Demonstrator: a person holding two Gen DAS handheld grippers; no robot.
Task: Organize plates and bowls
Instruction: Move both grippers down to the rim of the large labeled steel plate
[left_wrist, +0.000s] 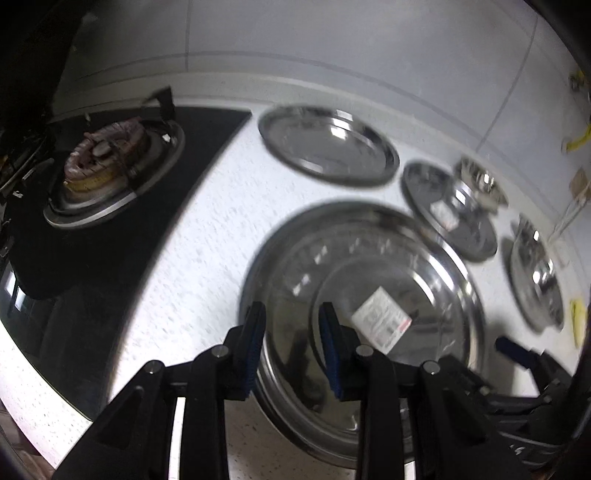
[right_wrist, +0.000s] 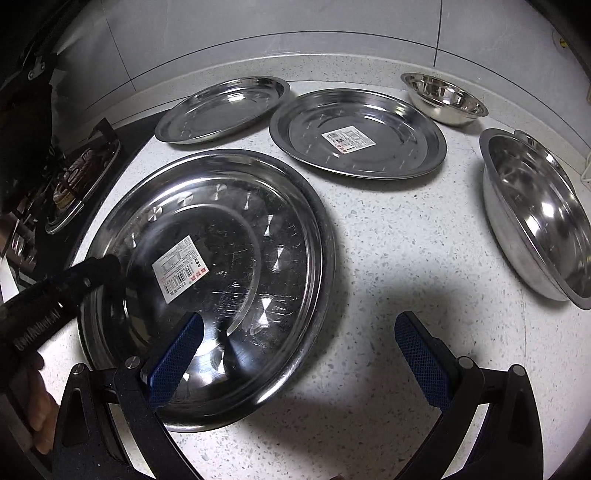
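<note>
A large steel plate (right_wrist: 236, 280) with a paper label lies nearest on the speckled counter. My left gripper (left_wrist: 291, 349) stands open astride its left rim (left_wrist: 247, 291), one finger outside and one over the plate's inside. My right gripper (right_wrist: 295, 358) is wide open at the plate's near edge; its left finger (right_wrist: 177, 362) hangs over the plate and its right finger over bare counter. Behind lie a plain steel plate (right_wrist: 221, 107) and a second labelled plate (right_wrist: 358, 136). A small bowl (right_wrist: 443, 96) sits at the back right, and a big bowl (right_wrist: 535, 214) at the right.
A black glass hob (left_wrist: 207, 147) with a gas burner (left_wrist: 107, 166) adjoins the counter on the left. A grey tiled wall (right_wrist: 332, 33) closes the back. A hand (right_wrist: 37, 406) holds the left tool. Bare counter (right_wrist: 399, 236) lies between the large plate and the big bowl.
</note>
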